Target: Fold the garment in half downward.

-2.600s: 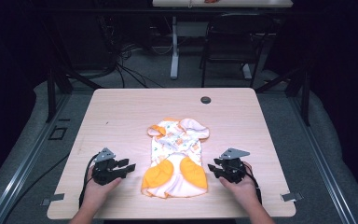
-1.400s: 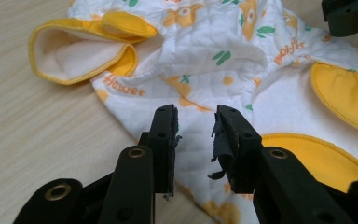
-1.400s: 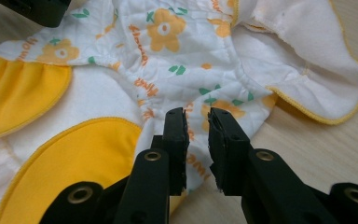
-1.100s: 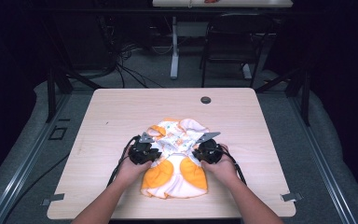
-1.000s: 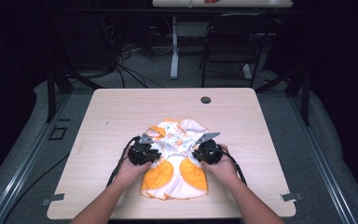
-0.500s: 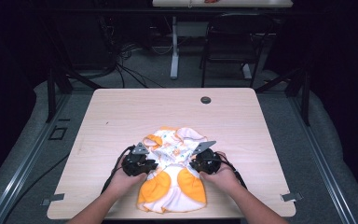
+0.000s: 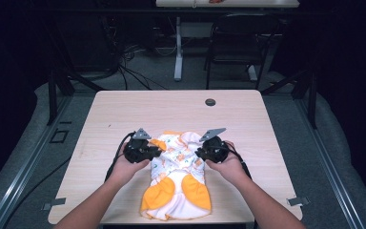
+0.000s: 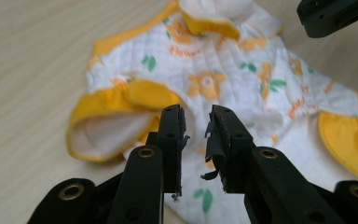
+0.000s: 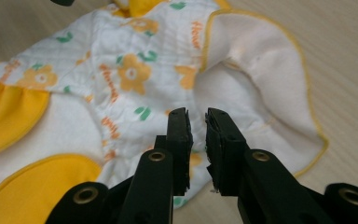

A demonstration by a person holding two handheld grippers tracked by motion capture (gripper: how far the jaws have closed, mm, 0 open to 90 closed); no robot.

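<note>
A small white garment (image 7: 178,164) printed with orange flowers, with orange trim and orange cuffs, lies flat near the table's front edge. My left gripper (image 7: 156,151) rests over its left side by the sleeve, and my right gripper (image 7: 198,152) over its right side. In the left gripper view the jaws of my left gripper (image 8: 196,126) stand a narrow gap apart above the cloth (image 8: 214,79), nothing pinched. In the right gripper view my right gripper (image 9: 196,123) shows the same narrow gap over the quilted cloth (image 9: 130,70).
The wooden table (image 7: 171,109) carries a small black round object (image 7: 210,102) near its far edge. Beyond it stand a chair (image 7: 233,43) and a desk leg (image 7: 177,47) with cables on the floor. The right gripper's body (image 8: 335,16) shows at the left gripper view's top right.
Both grippers came in from the table's sides onto the garment, and it slid toward the person. In the last half second the grippers moved slightly forward while the garment stayed put.
</note>
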